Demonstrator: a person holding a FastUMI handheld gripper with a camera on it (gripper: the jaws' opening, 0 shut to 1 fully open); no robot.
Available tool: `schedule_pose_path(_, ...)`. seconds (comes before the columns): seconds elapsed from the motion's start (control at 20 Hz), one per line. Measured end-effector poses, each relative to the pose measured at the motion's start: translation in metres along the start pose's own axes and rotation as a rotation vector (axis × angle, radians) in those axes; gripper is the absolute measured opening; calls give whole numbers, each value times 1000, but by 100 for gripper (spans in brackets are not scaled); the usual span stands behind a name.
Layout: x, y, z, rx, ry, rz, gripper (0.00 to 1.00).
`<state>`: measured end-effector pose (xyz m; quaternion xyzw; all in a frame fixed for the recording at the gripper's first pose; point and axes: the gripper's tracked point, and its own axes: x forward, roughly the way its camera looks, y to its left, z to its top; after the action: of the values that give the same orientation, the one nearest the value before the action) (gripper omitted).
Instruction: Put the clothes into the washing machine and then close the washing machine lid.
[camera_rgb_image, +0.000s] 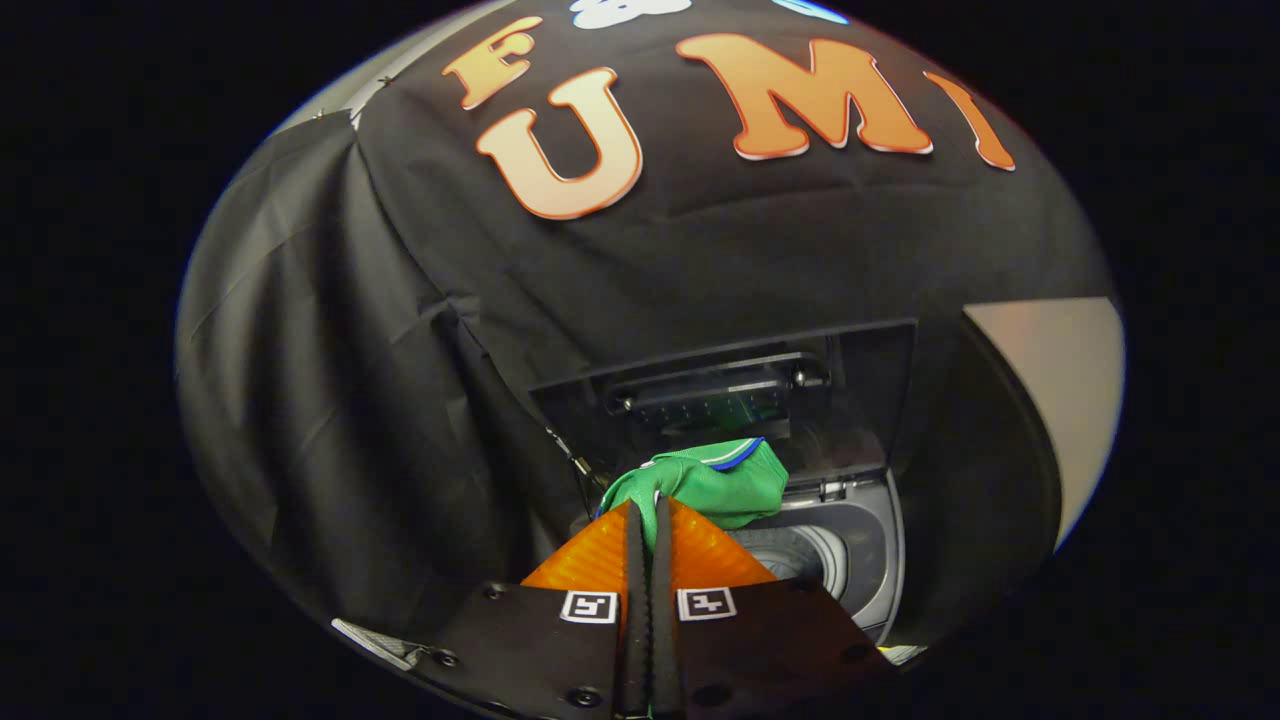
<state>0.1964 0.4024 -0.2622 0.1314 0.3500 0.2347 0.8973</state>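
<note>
gripping green garment, tool above washer

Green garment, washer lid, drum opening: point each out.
green garment (715, 480): gripper view, bunched cloth just ahead of the shut fingers.
washing machine lid (860, 380): gripper view, raised dark panel's inner face.
drum opening (800, 555): gripper view, pale inner ring beyond the fingers.

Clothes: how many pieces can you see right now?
1: a green garment pinched in the shut gripper, hanging above the washing machine with its lid up. More may lie hidden inside the drum.
</note>
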Motion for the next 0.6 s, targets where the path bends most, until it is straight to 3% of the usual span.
schedule_pose_path(0.2,51,-24,-35,59,80,-50,9)
schedule_pose_path(0.6,106,-63,-104,92,225,-132,9)
